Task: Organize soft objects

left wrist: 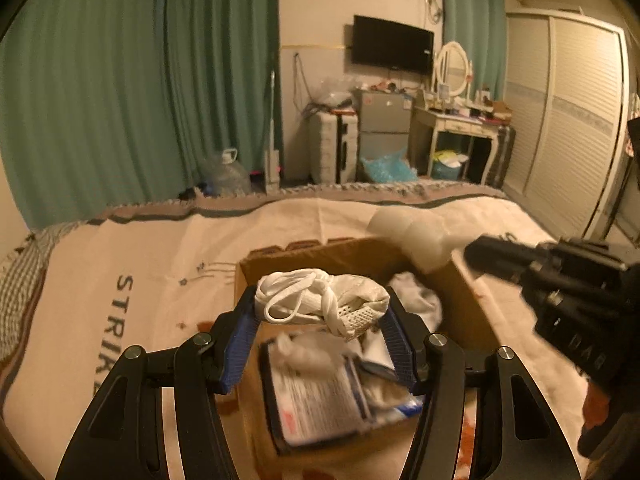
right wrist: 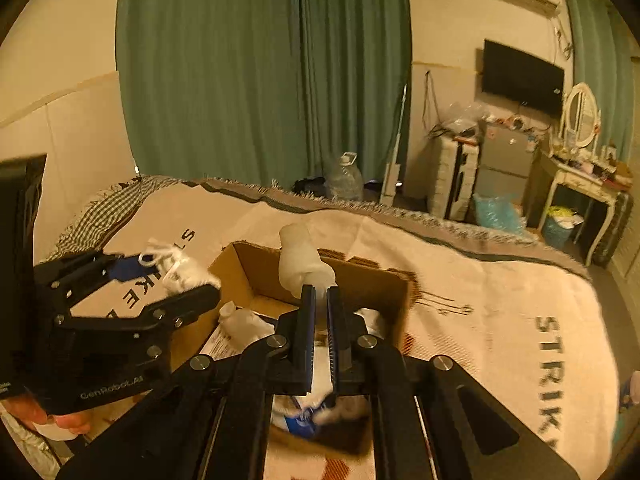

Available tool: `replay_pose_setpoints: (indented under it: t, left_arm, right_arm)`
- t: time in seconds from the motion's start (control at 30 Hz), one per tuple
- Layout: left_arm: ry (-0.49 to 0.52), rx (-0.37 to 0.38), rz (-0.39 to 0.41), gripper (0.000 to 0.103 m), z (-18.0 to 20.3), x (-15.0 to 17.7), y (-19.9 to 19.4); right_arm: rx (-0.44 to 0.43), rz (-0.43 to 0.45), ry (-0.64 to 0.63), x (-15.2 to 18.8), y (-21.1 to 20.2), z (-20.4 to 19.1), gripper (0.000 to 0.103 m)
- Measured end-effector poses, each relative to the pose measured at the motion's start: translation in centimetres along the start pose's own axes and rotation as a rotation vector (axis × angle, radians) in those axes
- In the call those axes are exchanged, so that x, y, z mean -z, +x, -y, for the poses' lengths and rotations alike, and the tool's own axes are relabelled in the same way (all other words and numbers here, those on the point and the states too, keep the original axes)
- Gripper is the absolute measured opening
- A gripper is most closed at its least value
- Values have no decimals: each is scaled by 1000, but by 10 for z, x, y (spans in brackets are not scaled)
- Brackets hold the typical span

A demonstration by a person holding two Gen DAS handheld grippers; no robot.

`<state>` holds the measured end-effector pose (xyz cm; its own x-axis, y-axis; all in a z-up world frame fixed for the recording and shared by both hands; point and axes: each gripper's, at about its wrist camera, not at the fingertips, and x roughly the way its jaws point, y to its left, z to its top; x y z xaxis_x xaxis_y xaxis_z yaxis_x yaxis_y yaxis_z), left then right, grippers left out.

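The left gripper [left wrist: 320,312], black with blue ribbed pads, stands about half open and clamps a crumpled white mesh fabric bundle with looped white cords [left wrist: 320,300] between its pads, held in the air above the open brown cardboard box [left wrist: 280,258]. Below the bundle, inside the box, lie a blurred flat printed packet with a dark blue edge [left wrist: 320,396] and some pale cloth [left wrist: 416,296]; what they are is hard to make out.

The right gripper [right wrist: 319,312], of the same black and blue make, is pinched nearly shut on the thin end of a soft translucent white bulbous object [right wrist: 300,260], which sticks up and forward over the box's far wall. In the left wrist view this object is blurred and partly covered by the right gripper's black body. A small white bottle-like thing [right wrist: 240,320] lies in the box below the left gripper; its lower part is hidden.

Both grippers tilt downward toward the box. Fingertips of the person's left hand [right wrist: 60,420] show at the lower left edge, mostly cut off.

The box rests on a cream woven blanket with dark lettering [right wrist: 500,300], spread over a bed.

Beyond the box hang green curtains [right wrist: 260,72].
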<state>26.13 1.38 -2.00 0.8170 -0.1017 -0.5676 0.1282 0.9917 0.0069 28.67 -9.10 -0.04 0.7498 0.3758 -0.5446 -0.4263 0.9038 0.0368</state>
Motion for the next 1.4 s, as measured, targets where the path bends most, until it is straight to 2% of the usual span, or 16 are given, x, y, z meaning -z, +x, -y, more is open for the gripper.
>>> replay_pose_setpoints:
  t: [0.2, 0.27, 0.3, 0.37, 0.43, 0.53, 0.7, 0.9, 1.0, 1.1, 1.17, 1.23, 1.4]
  left_arm:
    - [37, -15, -13, 60, -5, 4, 34]
    - [51, -43, -8, 64, -2, 6, 35]
    - [57, -59, 2, 74, -1, 6, 35]
    - [37, -62, 51, 84, -2, 7, 26]
    - [4, -57, 68, 87, -8, 5, 23]
    - [-6, -65, 68, 87, -6, -3, 13]
    - [29, -87, 137, 87, 4, -16, -33]
    - [33, -98, 316, 88, 11, -35, -140]
    - [28, -101, 396, 93, 13, -37, -198]
    - [35, -139, 483, 93, 18, -32, -254]
    - [42, -159, 531, 94, 22, -26, -285]
    - [45, -169, 565, 95, 23, -16, -309]
    - [55, -154, 582, 95, 27, 8, -338]
  right_arm:
    - [-28, -77, 48, 11, 57, 11, 7]
    - [-36, -96, 66, 15, 66, 16, 18]
    - [-33, -96, 80, 17, 67, 20, 22]
    - [-35, -83, 123, 19, 65, 28, 44]
    - [-17, -76, 138, 20, 60, 35, 51]
    - [24, -54, 114, 16, 42, 36, 51]
    - [71, -14, 117, 5, -8, 39, 51]
    - [114, 106, 88, -23, -108, 23, 51]
    - [111, 177, 83, -35, -171, 8, 53]
    - [110, 251, 58, -42, -228, -12, 74]
    - [126, 296, 41, -42, -259, -26, 94]
    - [133, 336, 44, -38, -286, -38, 103]
    - [106, 375, 51, -19, -321, -65, 103]
